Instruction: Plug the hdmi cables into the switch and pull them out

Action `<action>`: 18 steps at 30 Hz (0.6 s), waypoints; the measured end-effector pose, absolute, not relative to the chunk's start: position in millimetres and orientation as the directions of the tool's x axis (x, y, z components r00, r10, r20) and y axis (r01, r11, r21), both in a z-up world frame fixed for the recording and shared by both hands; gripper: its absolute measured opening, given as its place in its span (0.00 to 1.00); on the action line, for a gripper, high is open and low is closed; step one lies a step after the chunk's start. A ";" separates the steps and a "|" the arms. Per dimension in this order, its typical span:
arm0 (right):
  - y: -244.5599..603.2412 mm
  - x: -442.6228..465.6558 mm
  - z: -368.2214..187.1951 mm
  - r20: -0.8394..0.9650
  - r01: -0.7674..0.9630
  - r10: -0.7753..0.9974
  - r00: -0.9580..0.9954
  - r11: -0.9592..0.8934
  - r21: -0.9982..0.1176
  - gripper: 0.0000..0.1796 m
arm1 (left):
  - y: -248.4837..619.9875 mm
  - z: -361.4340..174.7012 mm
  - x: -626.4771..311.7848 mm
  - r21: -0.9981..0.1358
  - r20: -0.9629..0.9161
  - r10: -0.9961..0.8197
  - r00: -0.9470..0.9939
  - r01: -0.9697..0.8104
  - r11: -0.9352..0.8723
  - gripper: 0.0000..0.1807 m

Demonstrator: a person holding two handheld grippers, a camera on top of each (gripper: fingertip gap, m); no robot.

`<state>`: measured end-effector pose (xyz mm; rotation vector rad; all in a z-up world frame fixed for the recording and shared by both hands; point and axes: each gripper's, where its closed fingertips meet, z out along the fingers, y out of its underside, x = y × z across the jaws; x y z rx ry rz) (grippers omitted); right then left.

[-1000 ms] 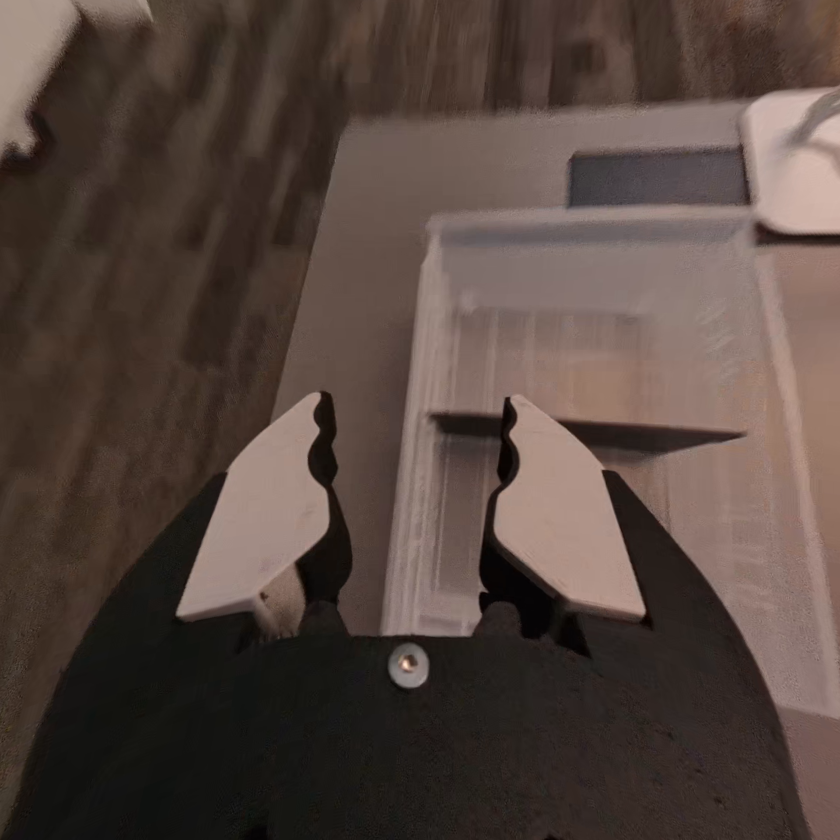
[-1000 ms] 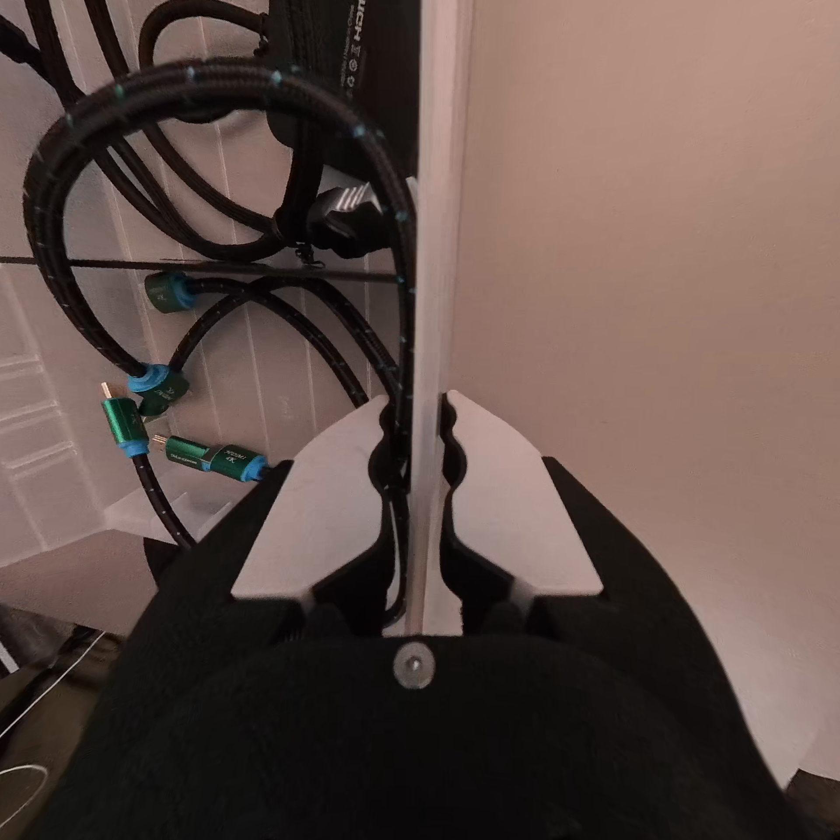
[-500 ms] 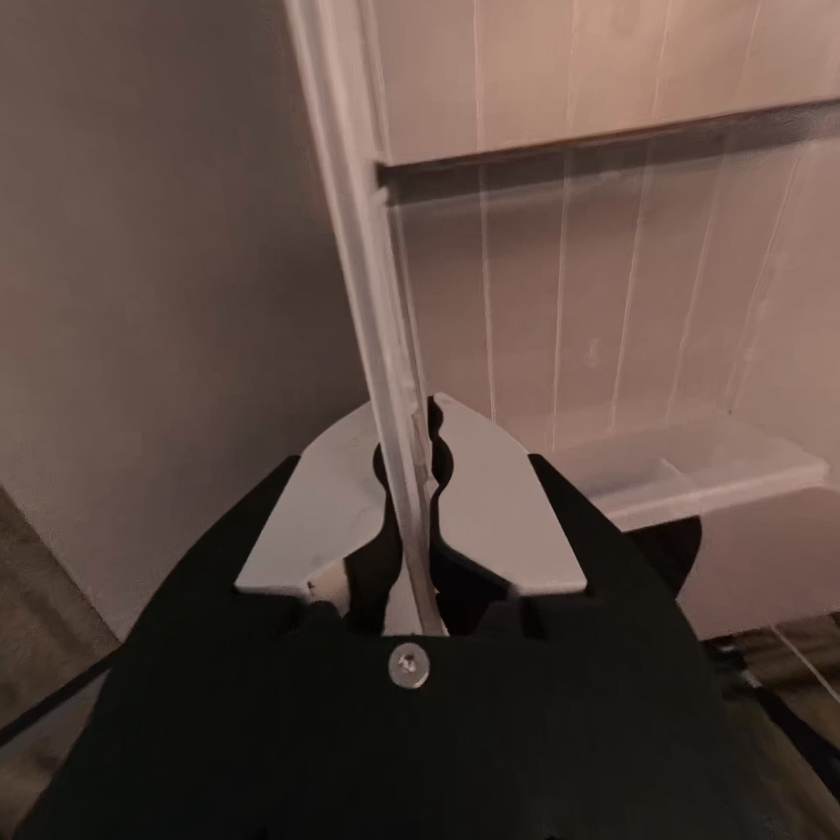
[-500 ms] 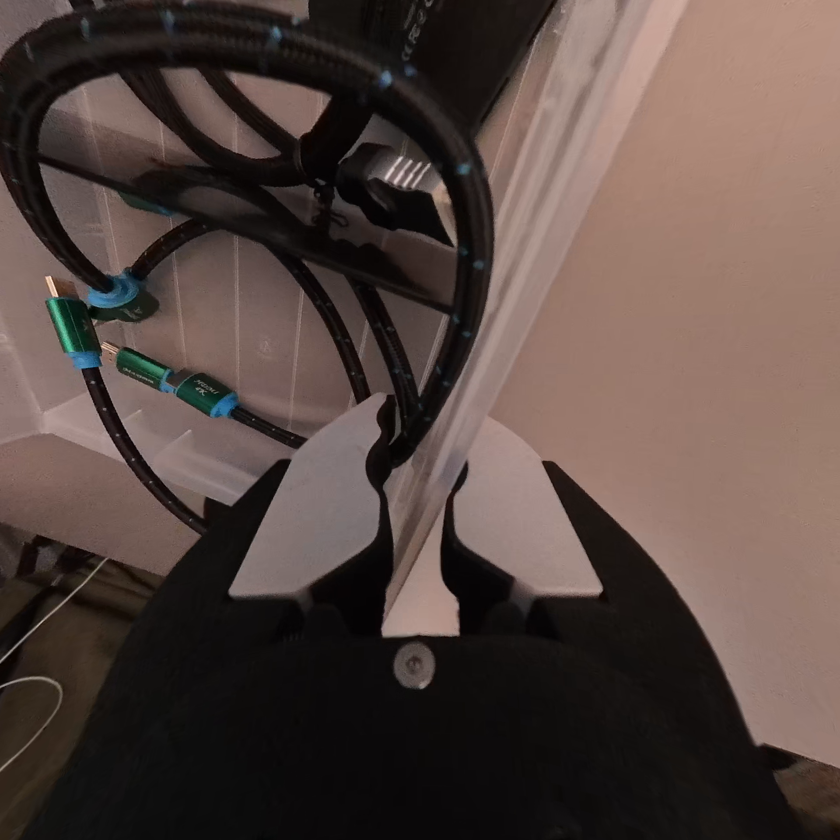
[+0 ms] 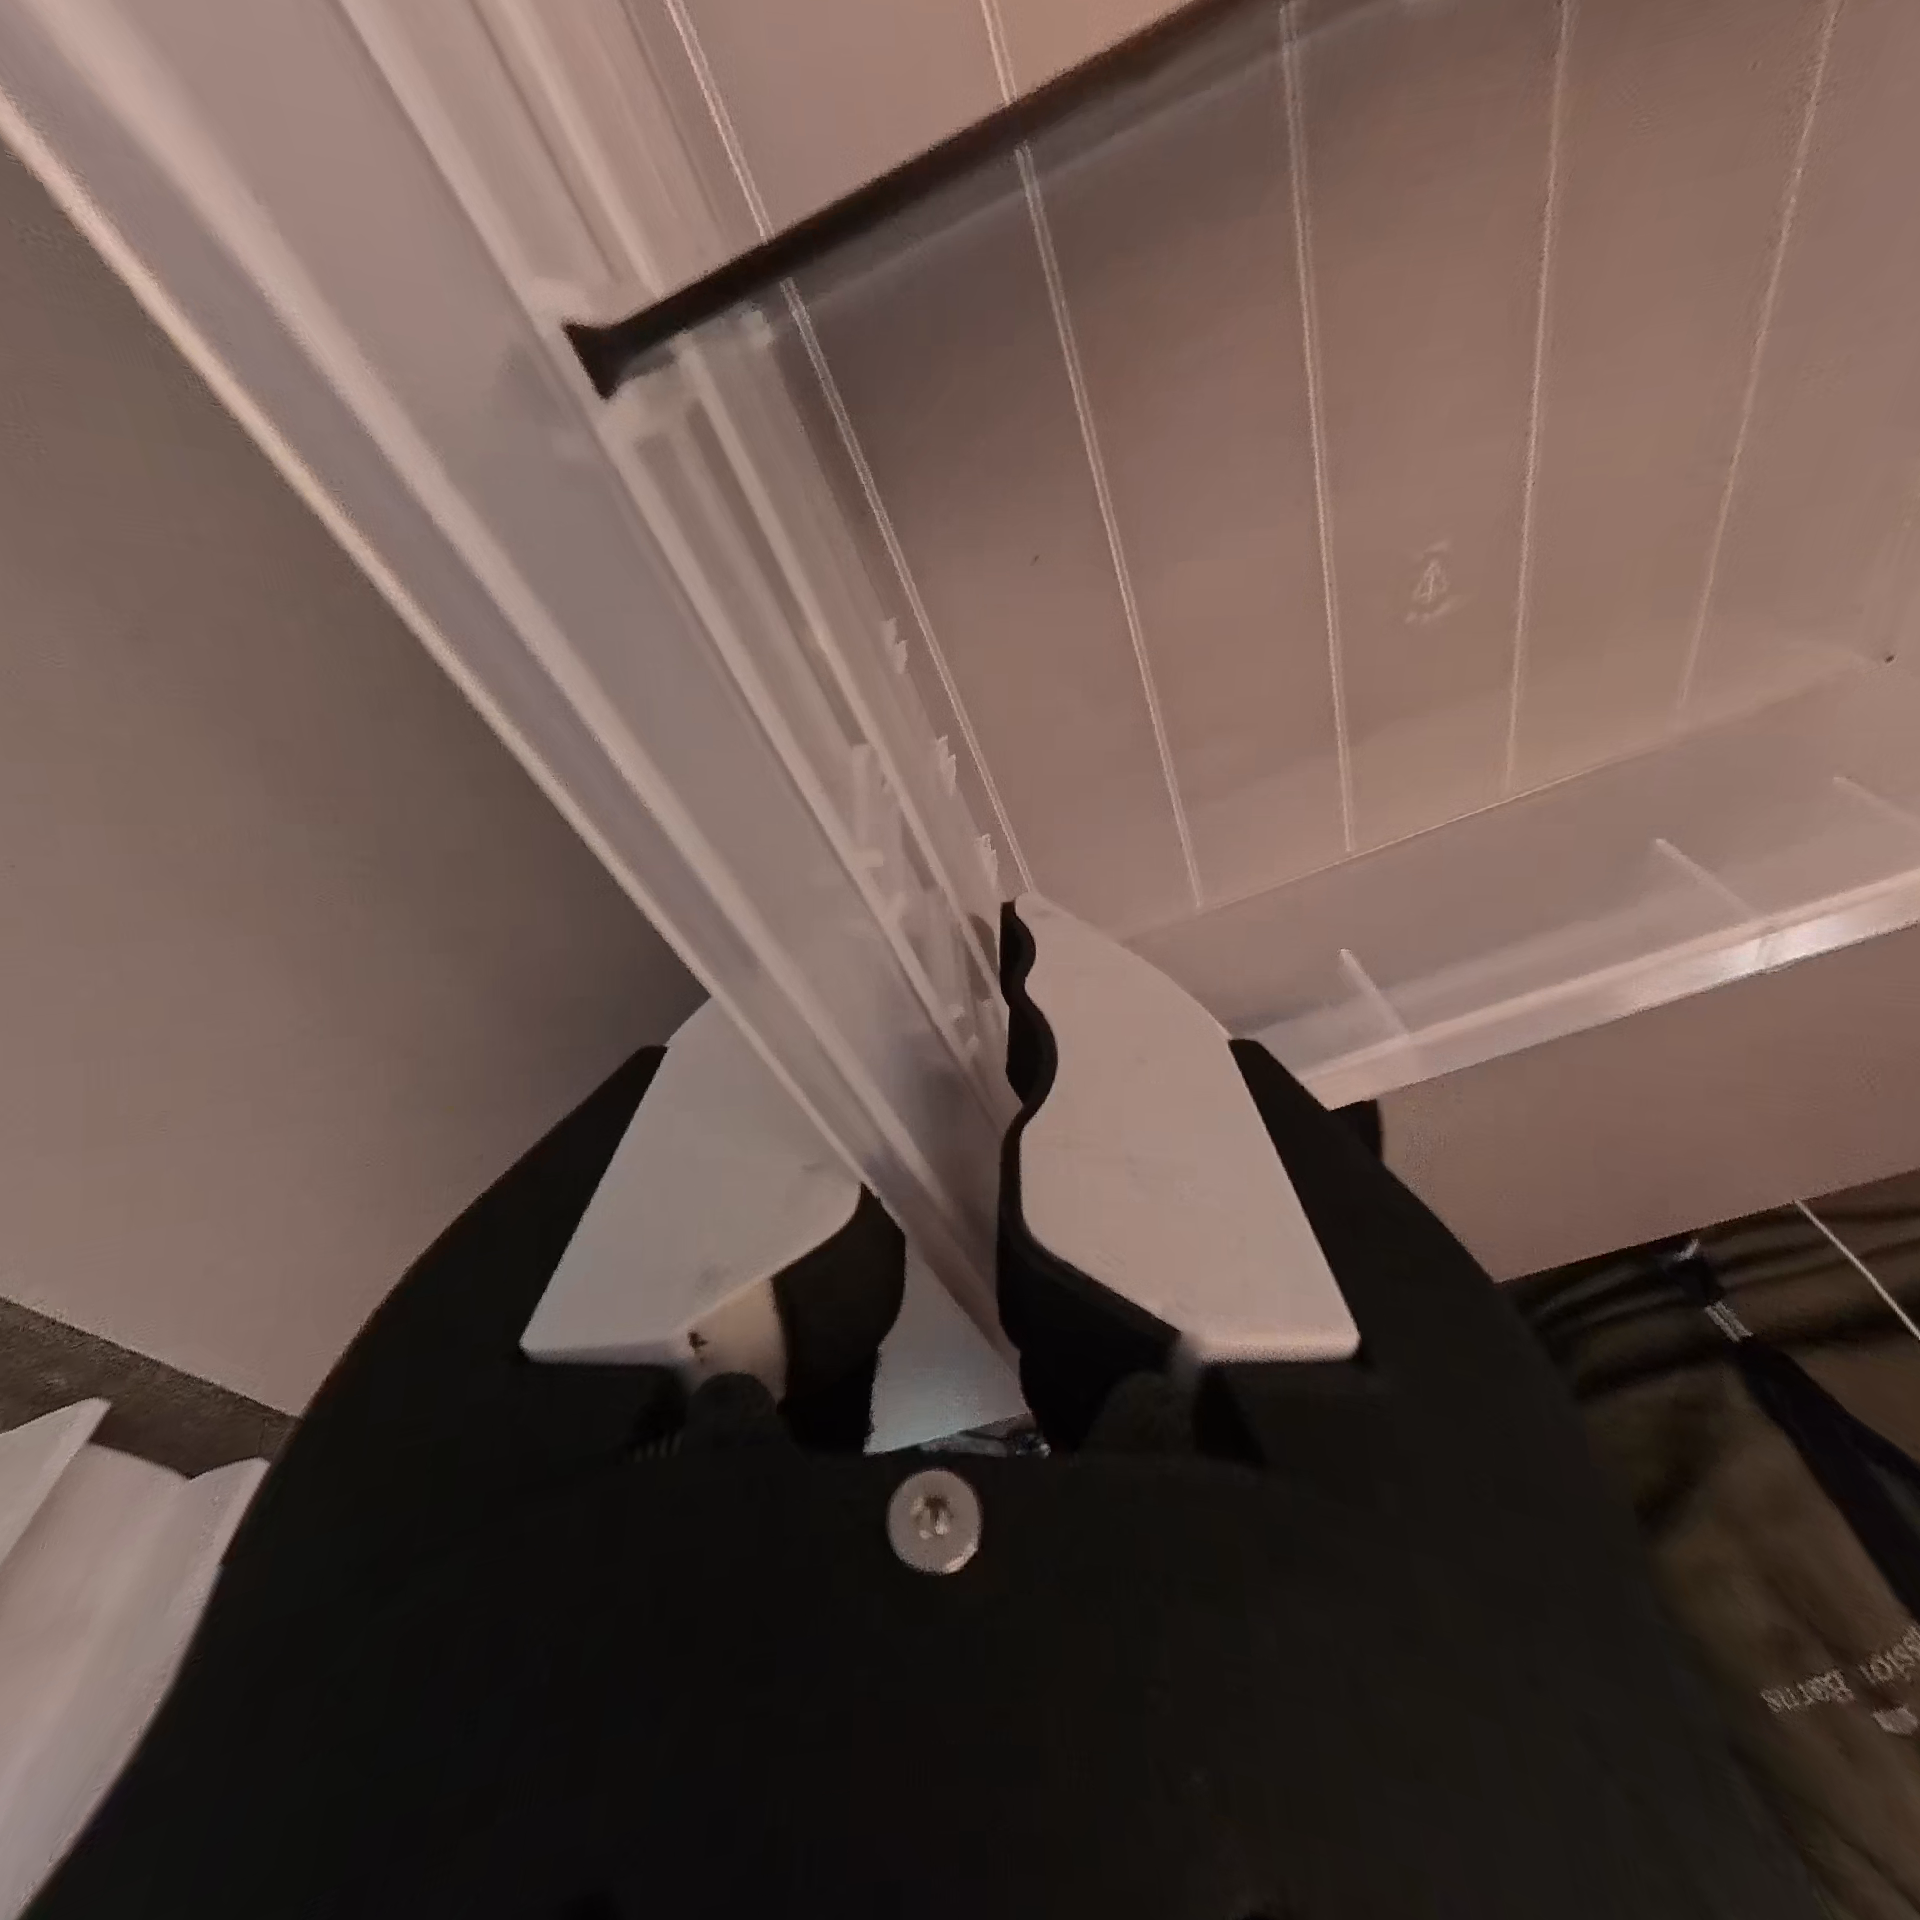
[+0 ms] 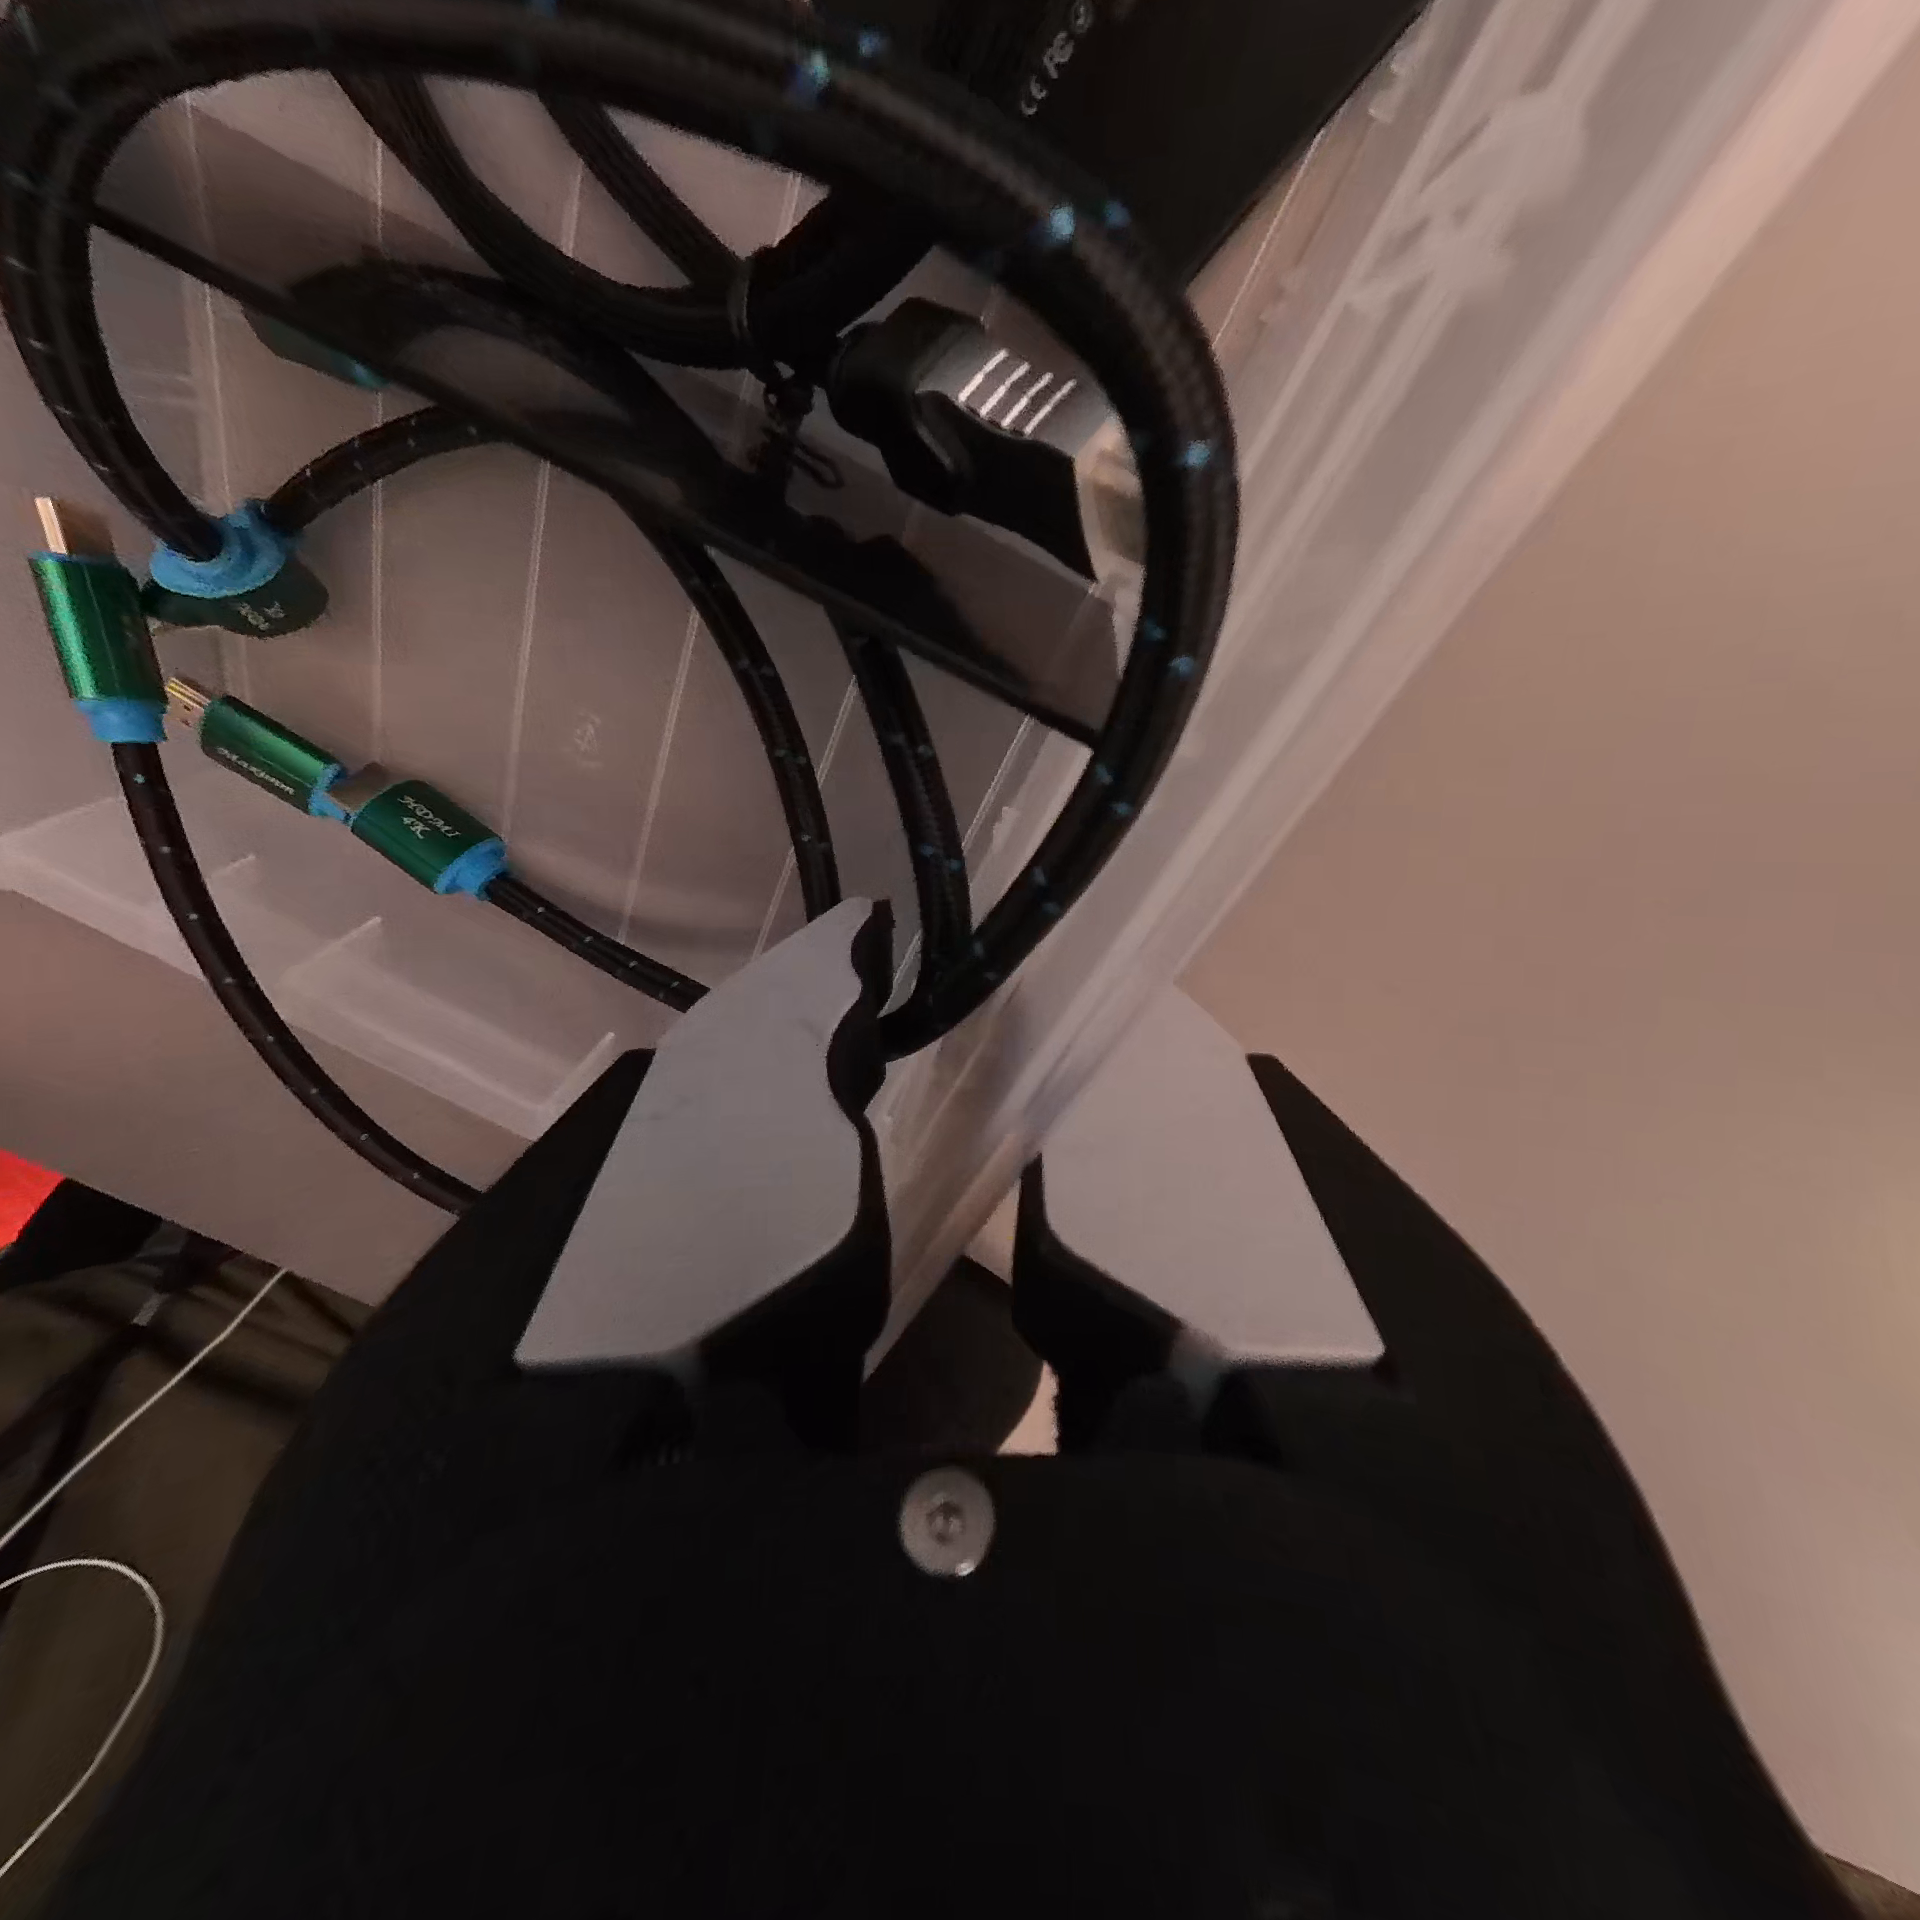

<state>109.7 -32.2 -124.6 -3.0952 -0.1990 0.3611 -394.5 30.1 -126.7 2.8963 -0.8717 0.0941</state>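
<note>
A clear plastic bin (image 5: 1351,468) is held between both grippers. My left gripper (image 5: 894,966) is shut on its left wall (image 5: 727,727); this side of the bin holds nothing. My right gripper (image 6: 1023,966) is shut on the bin's right wall (image 6: 1351,520). This side holds coiled black braided HDMI cables (image 6: 1174,582) with green plugs (image 6: 426,831) and one black and silver plug (image 6: 987,416). The black switch (image 6: 1195,94) lies at the far end. A cable loop touches the inner finger (image 6: 748,1122) of my right gripper.
The beige table (image 5: 260,727) shows under and beside the bin, also in the right wrist view (image 6: 1558,935). A dark bag (image 5: 1766,1558) lies past the near edge. A thin white wire (image 6: 104,1610) hangs at lower left. A white object (image 5: 62,1507) is at the left.
My left gripper came down from open above the bin and shut on its left wall. The bin now slants across both views, and the cables and switch have shifted in the right wrist view.
</note>
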 end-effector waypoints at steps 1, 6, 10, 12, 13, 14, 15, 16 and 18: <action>-31.6 105.6 -124.6 -0.226 0.138 0.142 0.964 -0.990 -0.035 0.13 | 28.6 -126.6 -388.3 0.100 0.088 -0.556 0.827 -0.562 -0.821 0.09; -32.5 89.0 -124.0 -0.231 0.186 0.190 0.954 -0.982 -0.038 0.13 | 20.9 -126.0 -369.2 0.134 0.060 -0.595 0.802 -0.597 -0.791 0.13; -30.8 90.2 -115.9 -0.231 0.204 0.216 0.949 -0.976 -0.076 0.19 | 21.9 -114.3 -360.7 0.065 0.064 -0.625 0.778 -0.628 -0.775 0.19; -25.5 99.8 -98.7 -0.166 0.169 0.194 0.967 -0.974 -0.153 0.21 | 24.2 -97.5 -354.5 -0.031 0.079 -0.635 0.768 -0.635 -0.772 0.20; -24.2 108.9 -85.2 -0.101 0.138 0.160 0.982 -0.971 -0.195 0.24 | 25.6 -87.9 -354.9 -0.077 0.066 -0.642 0.764 -0.638 -0.766 0.21; -22.6 116.6 -66.8 -0.025 0.110 0.120 0.992 -0.960 -0.257 0.24 | 26.4 -77.8 -356.4 -0.122 0.049 -0.647 0.761 -0.639 -0.760 0.22; -18.6 114.8 -43.4 0.024 0.102 0.100 0.995 -0.931 -0.352 0.24 | 26.4 -67.8 -357.8 -0.166 0.036 -0.650 0.759 -0.637 -0.753 0.22; -11.2 101.1 -16.1 0.043 0.124 0.118 0.992 -0.873 -0.471 0.24 | 26.1 -57.9 -358.9 -0.210 0.027 -0.651 0.758 -0.633 -0.745 0.22; 6.0 43.8 43.3 0.052 0.214 0.259 0.965 -0.651 -0.728 0.23 | 27.5 -39.1 -360.7 -0.299 0.006 -0.648 0.761 -0.617 -0.728 0.22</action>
